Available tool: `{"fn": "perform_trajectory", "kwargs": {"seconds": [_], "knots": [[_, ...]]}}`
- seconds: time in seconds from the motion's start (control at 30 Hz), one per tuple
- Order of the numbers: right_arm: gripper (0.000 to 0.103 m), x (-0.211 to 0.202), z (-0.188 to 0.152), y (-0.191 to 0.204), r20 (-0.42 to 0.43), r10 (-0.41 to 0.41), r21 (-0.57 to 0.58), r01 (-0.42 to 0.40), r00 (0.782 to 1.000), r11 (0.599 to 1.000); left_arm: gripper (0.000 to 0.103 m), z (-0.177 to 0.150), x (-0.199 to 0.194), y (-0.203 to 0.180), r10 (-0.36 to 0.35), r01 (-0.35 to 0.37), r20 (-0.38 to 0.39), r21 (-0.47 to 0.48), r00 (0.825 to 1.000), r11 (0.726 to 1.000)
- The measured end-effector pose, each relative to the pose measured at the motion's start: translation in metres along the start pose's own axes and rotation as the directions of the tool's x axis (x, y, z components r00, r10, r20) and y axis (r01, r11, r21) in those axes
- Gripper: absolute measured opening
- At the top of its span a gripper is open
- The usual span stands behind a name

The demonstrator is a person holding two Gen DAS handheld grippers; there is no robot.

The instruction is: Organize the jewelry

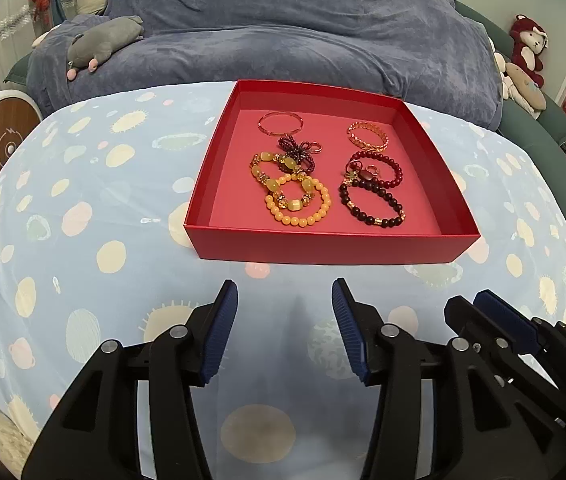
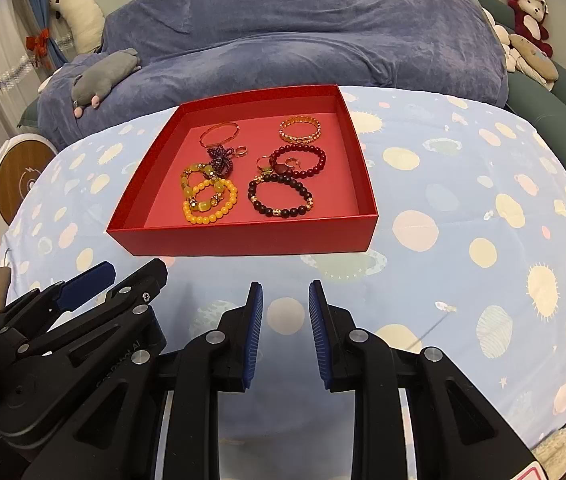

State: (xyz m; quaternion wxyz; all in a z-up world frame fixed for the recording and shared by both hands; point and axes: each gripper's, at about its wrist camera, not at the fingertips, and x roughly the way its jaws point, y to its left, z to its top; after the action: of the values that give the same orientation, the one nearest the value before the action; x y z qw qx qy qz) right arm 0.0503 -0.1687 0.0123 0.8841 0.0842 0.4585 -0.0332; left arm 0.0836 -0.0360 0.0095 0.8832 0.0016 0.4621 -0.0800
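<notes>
The left gripper (image 1: 285, 296), a black two-finger claw with ribbed blue pads, hangs low over the pale blue tablecloth printed with planets and spots (image 1: 103, 208), its fingers spread wide with nothing between them. The right gripper (image 2: 285, 294), built the same way, sits just beside it to the right; its fingers stand parted by a narrower gap and also hold nothing. Each claw shows at the edge of the other's camera view.

Straight ahead of both claws, a short way beyond the fingertips, lies a shallow square red cardboard tray (image 1: 331, 246) resting flat on the cloth. All the jewelry is inside it. On the left half, nearest the claws, a bracelet of round orange-yellow beads (image 1: 299, 206) overlaps a chunkier bracelet of yellow stones with gilt spacers (image 1: 265, 170). Behind these lies a small knotted string of dark purple beads (image 1: 293, 150), and farther back a thin pinkish-gold bangle (image 1: 281, 123). On the right half, nearest the claws, sits a dark brown beaded bracelet with gold accents (image 1: 373, 206), touching a dark red beaded bracelet (image 1: 379, 168) behind it. Small gold rings lie where these two meet. At the far right of the tray is a gold chain-pattern bangle (image 1: 368, 136).

Beyond the table, a blue-grey blanket (image 1: 283, 32) covers a sofa, with a grey plush animal (image 1: 103, 42) lying on it to the left.
</notes>
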Motion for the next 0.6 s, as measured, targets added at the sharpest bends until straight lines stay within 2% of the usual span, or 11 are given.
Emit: {"fn": "perform_trajectory", "kwargs": {"seconds": [0.47, 0.57, 0.6], "knots": [[0.025, -0.0006, 0.0014, -0.0024, 0.002, -0.006, 0.0, 0.006, 1.0, 1.0, 0.047, -0.0006, 0.0004, -0.0006, -0.005, 0.005, -0.004, -0.004, 1.0, 1.0], [0.025, -0.0007, 0.0016, -0.0022, 0.002, -0.016, -0.008, 0.016, 1.0, 1.0, 0.051, 0.0002, 0.0011, -0.0026, 0.016, -0.016, -0.002, 0.006, 1.0, 1.0], [0.028, -0.0014, 0.0017, -0.0022, 0.005, -0.027, -0.012, 0.027, 1.0, 1.0, 0.056, 0.0003, 0.0011, -0.0026, 0.031, -0.031, 0.001, 0.007, 1.0, 0.999]]}}
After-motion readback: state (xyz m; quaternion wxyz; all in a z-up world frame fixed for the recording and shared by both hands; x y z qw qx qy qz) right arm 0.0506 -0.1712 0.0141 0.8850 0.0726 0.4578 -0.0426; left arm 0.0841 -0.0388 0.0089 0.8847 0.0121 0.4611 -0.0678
